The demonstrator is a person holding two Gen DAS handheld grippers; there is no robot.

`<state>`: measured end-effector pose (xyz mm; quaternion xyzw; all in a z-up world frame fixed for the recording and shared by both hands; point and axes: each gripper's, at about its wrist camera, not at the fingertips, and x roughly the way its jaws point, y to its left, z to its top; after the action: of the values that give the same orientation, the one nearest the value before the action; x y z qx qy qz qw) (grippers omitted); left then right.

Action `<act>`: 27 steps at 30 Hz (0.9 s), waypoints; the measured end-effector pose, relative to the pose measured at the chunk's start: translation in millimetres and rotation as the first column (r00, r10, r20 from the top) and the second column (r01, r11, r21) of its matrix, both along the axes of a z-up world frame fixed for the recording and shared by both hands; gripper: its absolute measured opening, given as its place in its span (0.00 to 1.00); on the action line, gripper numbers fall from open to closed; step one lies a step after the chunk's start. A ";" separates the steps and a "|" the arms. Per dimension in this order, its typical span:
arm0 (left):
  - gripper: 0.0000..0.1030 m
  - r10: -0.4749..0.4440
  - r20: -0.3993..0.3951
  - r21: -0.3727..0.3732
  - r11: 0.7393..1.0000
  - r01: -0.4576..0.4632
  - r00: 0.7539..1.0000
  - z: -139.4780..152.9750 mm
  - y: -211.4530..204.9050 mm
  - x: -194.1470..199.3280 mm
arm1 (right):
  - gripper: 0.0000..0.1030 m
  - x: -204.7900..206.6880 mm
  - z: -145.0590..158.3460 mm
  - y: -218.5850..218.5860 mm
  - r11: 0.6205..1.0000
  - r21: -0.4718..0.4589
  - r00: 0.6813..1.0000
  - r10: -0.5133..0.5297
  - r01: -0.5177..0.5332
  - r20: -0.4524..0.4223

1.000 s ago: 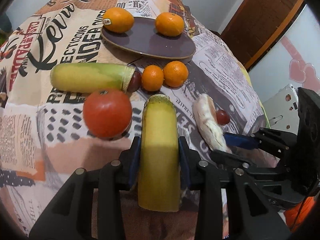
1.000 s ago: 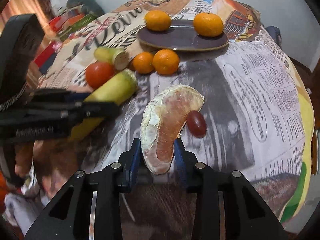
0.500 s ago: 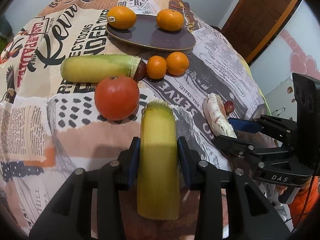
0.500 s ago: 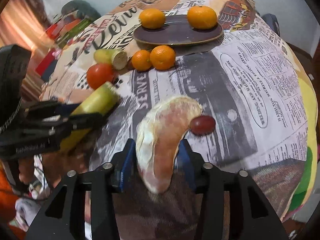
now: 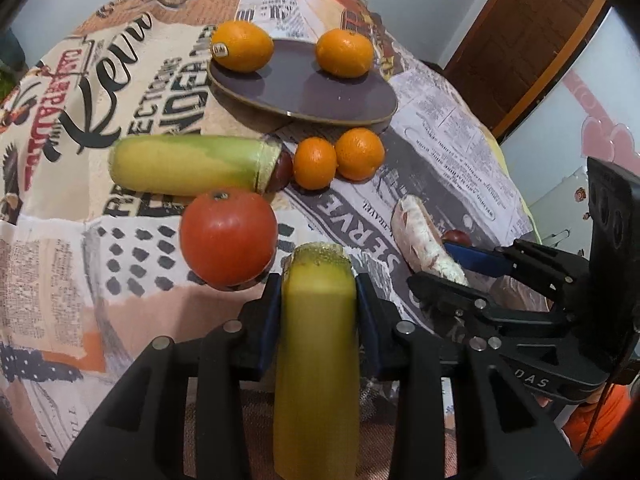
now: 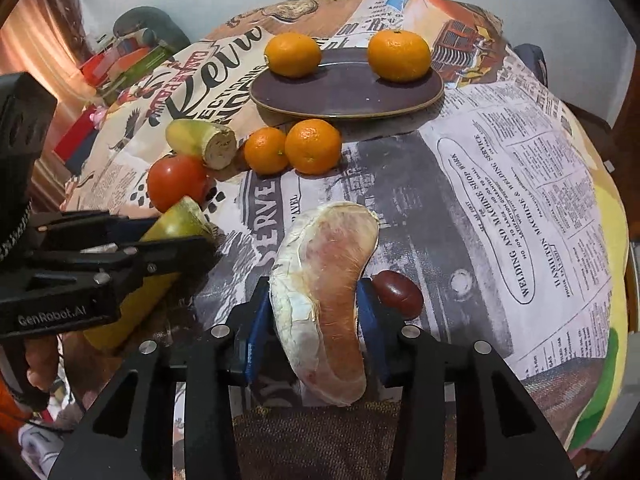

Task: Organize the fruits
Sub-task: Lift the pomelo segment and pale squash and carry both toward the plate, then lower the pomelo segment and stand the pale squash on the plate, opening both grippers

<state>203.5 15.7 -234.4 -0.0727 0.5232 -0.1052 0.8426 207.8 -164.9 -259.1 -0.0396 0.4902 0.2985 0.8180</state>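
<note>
My left gripper (image 5: 318, 300) is shut on a yellow-green stalk piece (image 5: 318, 360), held beside a red tomato (image 5: 228, 236). My right gripper (image 6: 320, 316) is shut on a pale pink pomelo segment (image 6: 324, 292), with a dark red grape (image 6: 398, 294) just right of it. A dark oval plate (image 6: 344, 92) at the back holds two oranges (image 6: 294, 54) (image 6: 399, 54). Two small oranges (image 6: 312, 146) and a second stalk piece (image 6: 200, 140) lie in front of the plate. The right gripper also shows in the left wrist view (image 5: 460, 268).
The round table has a newspaper-print cloth (image 6: 500, 200). Its edge drops off on the right. Boxes and clutter (image 6: 120, 64) stand beyond the table at the left. A wooden door (image 5: 520, 32) is at the back right.
Both grippers, still holding their fruit, have moved forward over the table toward the plate after pulling back a little; the tomato and oranges look nearer now.
</note>
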 end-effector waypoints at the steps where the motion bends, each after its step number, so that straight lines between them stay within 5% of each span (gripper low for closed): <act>1: 0.35 0.002 0.011 -0.003 1.000 -0.002 1.000 4.7 1.2 -1.9 | 0.37 -0.9 1.7 -0.1 1.000 0.005 1.000 0.000 0.000 0.004; 12: 0.34 0.025 0.167 -0.028 0.999 -0.020 0.986 70.2 12.3 -25.5 | 0.37 -12.1 53.8 -5.3 0.998 0.053 0.987 -0.031 0.022 0.159; 27: 0.33 0.042 0.276 -0.037 0.999 -0.033 0.960 114.3 12.8 -11.1 | 0.37 2.2 89.2 -7.9 0.995 0.080 0.957 -0.075 0.054 0.282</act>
<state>192.4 28.6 -120.1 -0.0807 0.3970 -0.1070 0.9080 210.0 -172.8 -169.9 -0.0369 0.3576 0.2802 0.8901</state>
